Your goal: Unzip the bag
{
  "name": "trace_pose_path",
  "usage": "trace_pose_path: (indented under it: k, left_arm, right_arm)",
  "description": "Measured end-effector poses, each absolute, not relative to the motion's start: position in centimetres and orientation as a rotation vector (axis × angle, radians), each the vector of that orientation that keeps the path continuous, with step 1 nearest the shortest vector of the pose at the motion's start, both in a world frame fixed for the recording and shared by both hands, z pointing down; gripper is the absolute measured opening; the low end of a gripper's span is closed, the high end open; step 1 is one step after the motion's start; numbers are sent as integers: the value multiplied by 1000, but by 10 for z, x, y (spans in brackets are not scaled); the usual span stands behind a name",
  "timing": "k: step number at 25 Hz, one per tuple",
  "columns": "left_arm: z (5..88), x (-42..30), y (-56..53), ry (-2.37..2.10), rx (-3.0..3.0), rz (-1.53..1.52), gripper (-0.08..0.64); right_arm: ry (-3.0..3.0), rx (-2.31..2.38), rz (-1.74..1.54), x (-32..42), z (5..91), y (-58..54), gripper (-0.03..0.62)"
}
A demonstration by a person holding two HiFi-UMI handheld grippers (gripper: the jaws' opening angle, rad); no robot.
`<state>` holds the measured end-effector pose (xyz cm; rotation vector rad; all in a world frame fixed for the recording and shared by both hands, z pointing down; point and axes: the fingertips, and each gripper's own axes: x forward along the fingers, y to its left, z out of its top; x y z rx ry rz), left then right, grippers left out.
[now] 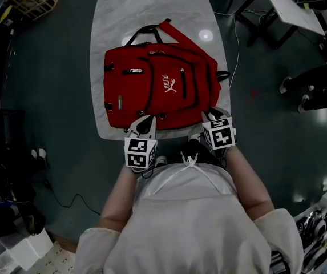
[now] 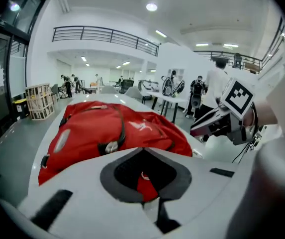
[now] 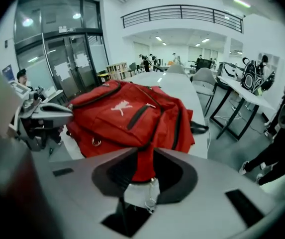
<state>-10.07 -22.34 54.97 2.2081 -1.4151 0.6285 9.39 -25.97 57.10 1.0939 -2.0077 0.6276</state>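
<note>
Head view: red backpack lies flat on the pale marble counter, its near edge pinched twice, with left tongs and right tongs each clamped on a fold of red fabric.

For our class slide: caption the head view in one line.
Overhead: left gripper and right gripper pinch the near edge of a red backpack on a pale table.

Near edge of the red backpack out of sight beneath the left gripper and right gripper
</note>
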Motion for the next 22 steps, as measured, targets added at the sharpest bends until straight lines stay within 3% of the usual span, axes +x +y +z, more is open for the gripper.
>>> trace_pose_path:
  k: [12, 22]
  left_arm:
    - [405, -63, -278, -1480, 2536, 385, 20]
    - [344, -49, -307, -1550, 2613, 300, 20]
  right_arm:
    - [-2329, 1259, 500, 41, 442, -301, 37]
    - [-2562, 1196, 330, 16, 374, -315, 28]
